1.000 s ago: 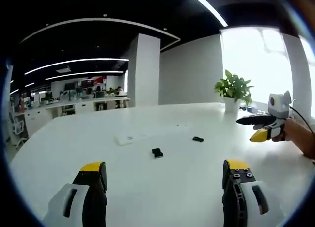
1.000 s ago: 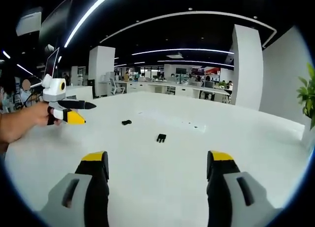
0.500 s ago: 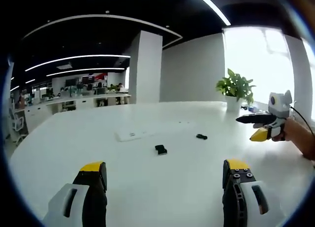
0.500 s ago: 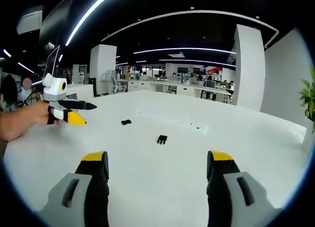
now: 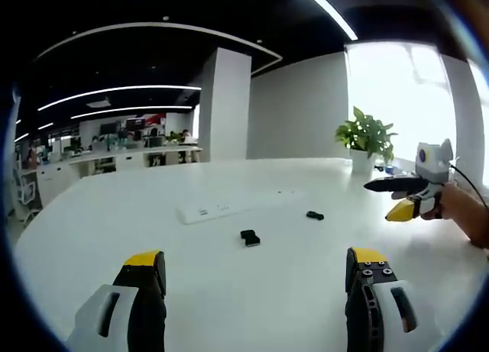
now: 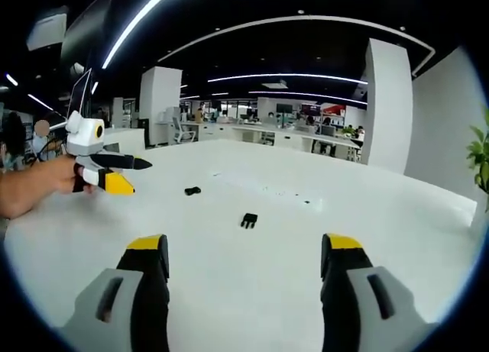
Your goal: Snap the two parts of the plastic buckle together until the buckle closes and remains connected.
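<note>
Both grippers are hovering wide open and holding nothing: the left gripper (image 5: 256, 279) and the right gripper (image 6: 248, 264). Two buckle parts are lying apart on the white table (image 5: 114, 214): the pronged part (image 6: 249, 220) nearer, the socket (image 6: 192, 190) beyond it, toward the left gripper as the right view shows it. Being small and light, either could skid or twist under closing fingers (image 5: 145, 264), so the prongs could be meeting the socket askew. One white strip (image 5: 202, 211) is lying behind the pronged part.
</note>
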The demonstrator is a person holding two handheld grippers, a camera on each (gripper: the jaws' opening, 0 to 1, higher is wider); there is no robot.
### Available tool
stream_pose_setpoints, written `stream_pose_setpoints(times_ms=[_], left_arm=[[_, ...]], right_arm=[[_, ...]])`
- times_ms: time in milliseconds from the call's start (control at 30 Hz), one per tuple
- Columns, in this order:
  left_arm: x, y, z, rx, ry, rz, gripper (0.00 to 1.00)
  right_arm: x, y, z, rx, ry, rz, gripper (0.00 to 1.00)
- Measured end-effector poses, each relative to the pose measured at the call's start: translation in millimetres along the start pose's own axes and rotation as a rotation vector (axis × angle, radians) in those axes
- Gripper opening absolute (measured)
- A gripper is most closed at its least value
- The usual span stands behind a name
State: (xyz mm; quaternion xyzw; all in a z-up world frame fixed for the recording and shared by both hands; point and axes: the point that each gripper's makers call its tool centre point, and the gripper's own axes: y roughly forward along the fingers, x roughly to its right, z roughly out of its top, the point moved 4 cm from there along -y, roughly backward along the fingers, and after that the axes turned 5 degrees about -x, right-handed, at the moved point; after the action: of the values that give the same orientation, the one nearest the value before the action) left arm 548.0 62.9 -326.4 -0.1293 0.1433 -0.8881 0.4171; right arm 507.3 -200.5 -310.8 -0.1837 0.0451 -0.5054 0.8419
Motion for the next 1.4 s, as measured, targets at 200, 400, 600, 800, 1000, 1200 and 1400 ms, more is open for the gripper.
stream_pose_setpoints(times_ms=[200,400,600,800,1000,1200,1400], left_arm=[[2.2,1,-3.9,-0.008,0.002,-0.001,1.00],[0.4,7,-1.3,-0.003,0.005,-0.001,1.00],[0.7,12,-2.0,-0.007,0.006,-0.002,1.00],[-0.4,15,-0.2,-0.005,0.006,0.000,1.00],[-3.5,20,-0.6,-0.008,0.008,0.003,1.00],[-5.6,22,-2.7,-0.017,0.008,0.005,1.00],[-5.8,25,2.5,-0.004,0.004,0.004,1.00]], right_arm=[[0,3,1.2,-0.001,-0.004,0.002,0.81],[1,6,1.9,-0.004,-0.008,0.003,0.81],[4,9,3.2,-0.003,-0.010,0.002,0.81],[6,13,5.2,-0.002,-0.011,0.001,0.80],[9,16,6.1,-0.001,-0.007,-0.004,0.79],[12,19,2.2,-0.010,-0.005,-0.008,0.79],[15,21,4.4,-0.007,-0.003,-0.014,0.79]])
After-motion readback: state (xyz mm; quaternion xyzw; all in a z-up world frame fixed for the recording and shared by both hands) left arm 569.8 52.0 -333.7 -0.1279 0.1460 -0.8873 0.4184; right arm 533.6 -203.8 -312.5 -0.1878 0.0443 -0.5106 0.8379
